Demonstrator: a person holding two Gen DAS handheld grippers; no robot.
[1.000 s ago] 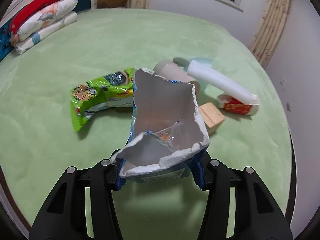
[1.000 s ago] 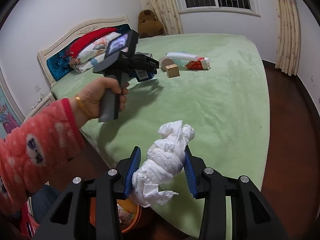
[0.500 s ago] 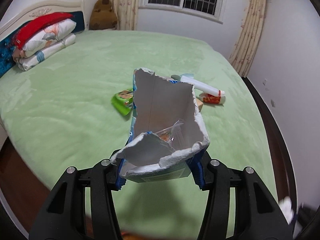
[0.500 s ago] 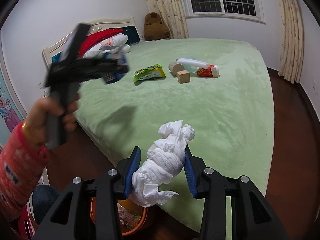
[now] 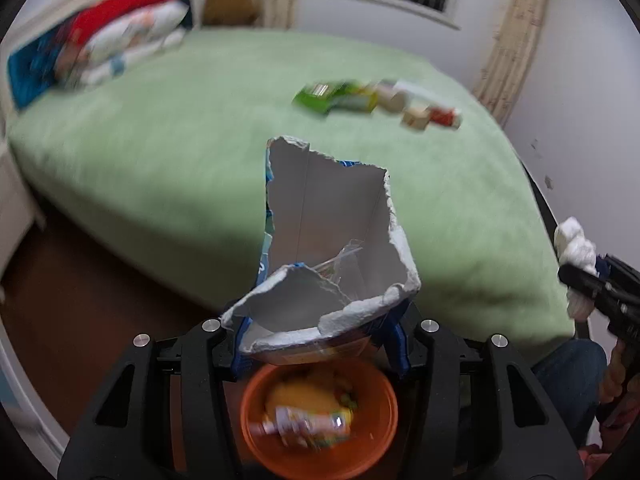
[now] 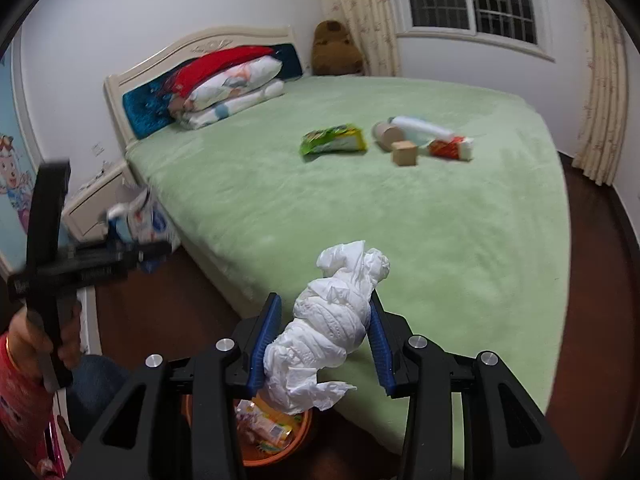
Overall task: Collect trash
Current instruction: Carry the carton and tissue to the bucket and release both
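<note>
My left gripper point(image 5: 320, 344) is shut on a torn blue-and-white carton point(image 5: 332, 248), held above an orange bin point(image 5: 320, 416) that holds wrappers. My right gripper point(image 6: 324, 340) is shut on a crumpled white tissue point(image 6: 336, 320), above the same orange bin point(image 6: 276, 444) by the bed's edge. On the green bed lie a green snack bag point(image 6: 334, 144), a paper cup point(image 6: 386, 136), a wooden block point(image 6: 404, 153), a white bottle point(image 6: 420, 128) and a red-and-white packet point(image 6: 450, 148). The left gripper with its carton also shows in the right wrist view point(image 6: 132, 232).
The green bed point(image 6: 400, 220) fills the middle. Pillows point(image 6: 224, 84) are stacked by the headboard. A nightstand point(image 6: 96, 200) stands left of the bed. A brown teddy bear point(image 6: 336, 48) sits in the far corner. Dark wooden floor point(image 6: 592, 320) surrounds the bed.
My left gripper has pulled back off the bed with the carton and now hangs over the orange bin. My right gripper has stayed shut on the tissue, shifting slightly.
</note>
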